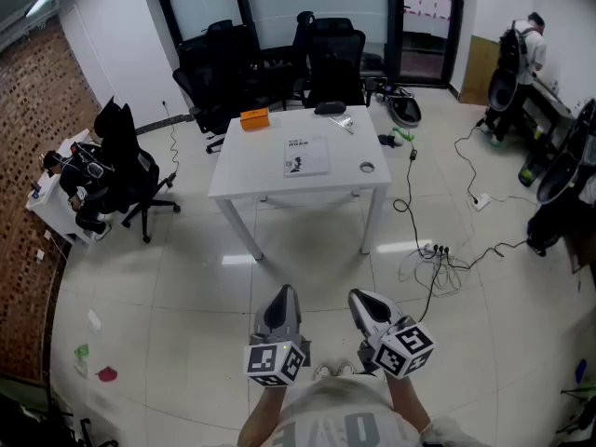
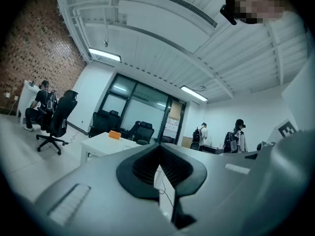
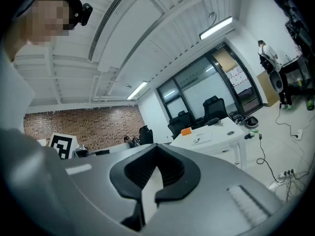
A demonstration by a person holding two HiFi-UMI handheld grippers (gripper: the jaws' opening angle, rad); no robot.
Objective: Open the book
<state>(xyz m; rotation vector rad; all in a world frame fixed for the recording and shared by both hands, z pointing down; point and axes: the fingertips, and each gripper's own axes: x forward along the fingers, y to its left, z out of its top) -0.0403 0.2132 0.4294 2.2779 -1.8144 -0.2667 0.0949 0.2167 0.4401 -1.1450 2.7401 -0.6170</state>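
A closed book point(image 1: 306, 155) with a pale cover lies flat near the middle of a white table point(image 1: 244, 180), well ahead of me across the floor. My left gripper point(image 1: 281, 301) and right gripper point(image 1: 359, 300) are held side by side close to my body, pointing level toward the table, far short of it. Both are shut with nothing between the jaws. The left gripper point(image 2: 158, 154) looks at the table point(image 2: 101, 142) from the side. Past the right gripper point(image 3: 156, 154) the book point(image 3: 203, 140) shows as a small pale slab on the table point(image 3: 221, 134).
On the table also sit an orange box point(image 1: 254, 117), a dark pouch point(image 1: 330, 108), a small round object point(image 1: 366, 167) and a pen-like item point(image 1: 342, 124). Black office chairs point(image 1: 307, 59) crowd behind it. Cables and a power strip point(image 1: 440, 250) trail on the floor at right. People stand at the room's edges.
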